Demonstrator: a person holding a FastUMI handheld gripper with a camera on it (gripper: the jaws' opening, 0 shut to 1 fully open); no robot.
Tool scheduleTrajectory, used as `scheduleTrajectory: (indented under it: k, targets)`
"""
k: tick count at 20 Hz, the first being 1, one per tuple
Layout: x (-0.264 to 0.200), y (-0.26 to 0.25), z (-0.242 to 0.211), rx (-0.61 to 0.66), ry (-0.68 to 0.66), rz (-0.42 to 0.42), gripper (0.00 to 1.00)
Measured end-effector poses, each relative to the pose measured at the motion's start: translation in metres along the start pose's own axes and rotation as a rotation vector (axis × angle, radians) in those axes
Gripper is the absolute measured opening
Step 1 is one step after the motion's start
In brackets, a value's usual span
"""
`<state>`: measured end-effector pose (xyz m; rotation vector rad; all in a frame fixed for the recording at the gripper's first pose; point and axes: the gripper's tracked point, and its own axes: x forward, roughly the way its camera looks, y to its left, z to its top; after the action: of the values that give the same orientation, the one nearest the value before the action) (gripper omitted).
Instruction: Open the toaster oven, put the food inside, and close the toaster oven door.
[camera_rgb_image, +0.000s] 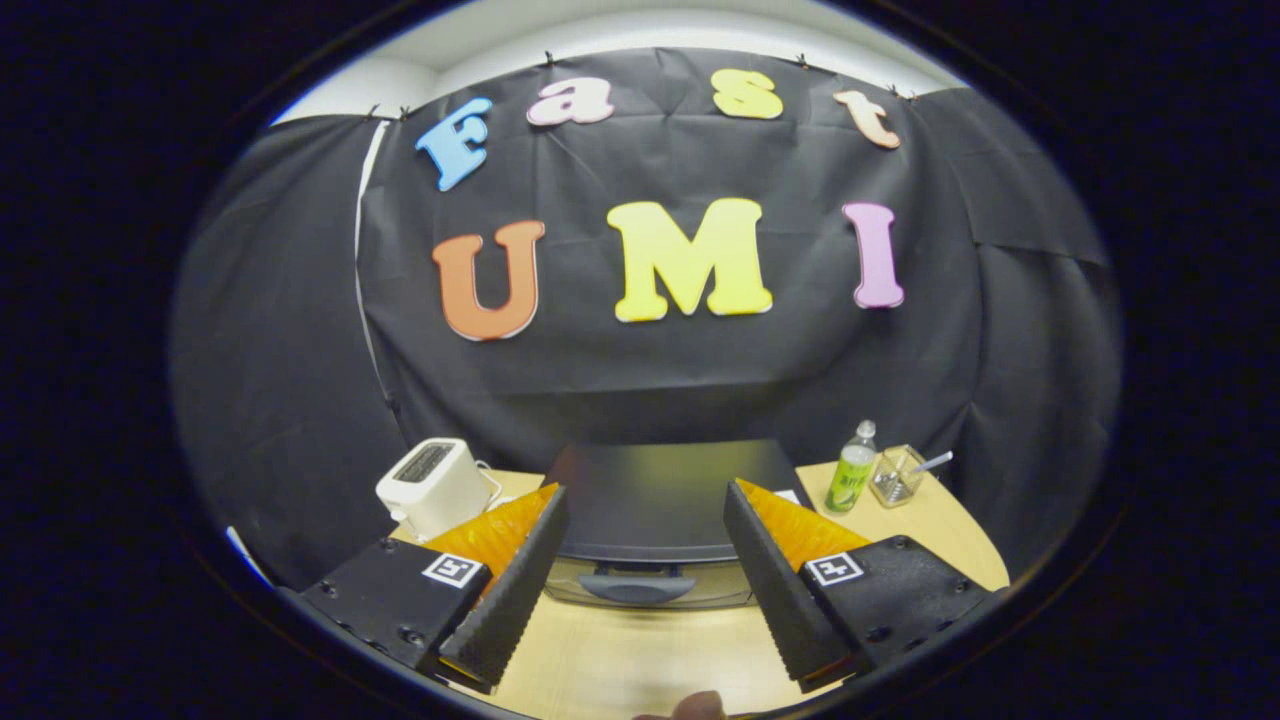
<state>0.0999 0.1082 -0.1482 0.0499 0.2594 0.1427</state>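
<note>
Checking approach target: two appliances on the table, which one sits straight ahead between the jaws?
The dark toaster oven, door shut, centred beyond the open gripper. The white toaster sits off left.

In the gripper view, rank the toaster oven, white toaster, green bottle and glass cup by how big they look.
1. toaster oven, ahead of the open fingers
2. white toaster
3. green bottle and glass cup: look alike, unranked.

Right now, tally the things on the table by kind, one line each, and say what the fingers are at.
Toaster oven: 1
White toaster: 1
Bottle: 1
Clear cup holding a utensil: 1
Total: 4
The gripper has its fingers open, holding nothing, either side of the closed oven's handle.
</note>
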Motion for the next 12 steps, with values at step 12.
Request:
scheduleTrajectory:
  k: [12]
  targets:
    - [-0.151,0.007,0.067,0.002,-0.161,0.0,1.0]
